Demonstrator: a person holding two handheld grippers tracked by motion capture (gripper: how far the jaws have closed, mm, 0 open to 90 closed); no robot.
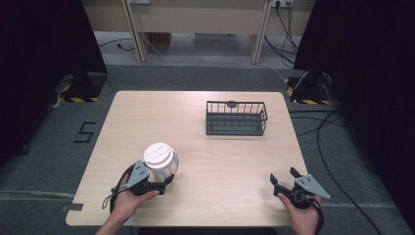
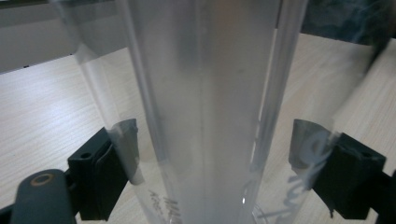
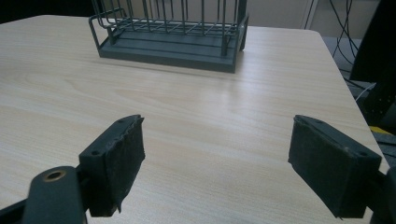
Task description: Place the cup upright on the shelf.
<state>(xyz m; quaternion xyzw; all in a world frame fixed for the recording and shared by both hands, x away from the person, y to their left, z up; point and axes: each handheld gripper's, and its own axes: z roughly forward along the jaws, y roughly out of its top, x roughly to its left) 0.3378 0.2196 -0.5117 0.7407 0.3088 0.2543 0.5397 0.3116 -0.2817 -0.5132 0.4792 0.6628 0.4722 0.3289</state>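
On the light wooden table (image 1: 215, 147) a clear plastic cup with a white lid (image 1: 160, 161) stands near the front left edge, and the left gripper (image 1: 169, 180) is at it from the person's side. In the high view the lid and the upper part of the cup are seen from above, while the left gripper view shows the side of the cup (image 2: 205, 107) very close: its transparent wall sits between the two black jaws, which are set apart on both sides of it. The pads (image 2: 119, 154) look to be against or just beside the wall, but I cannot tell if they really press it. The right gripper (image 1: 285, 177) is held near the front right corner of the table, with its jaws spread wide and nothing between them; the right gripper view (image 3: 215, 163) shows only bare wood in the gap. A dark wire basket (image 1: 237, 118) stands toward the far side of the table, well apart from the cup. The right gripper view shows the basket (image 3: 173, 42) from low, with its solid base and thin bars.
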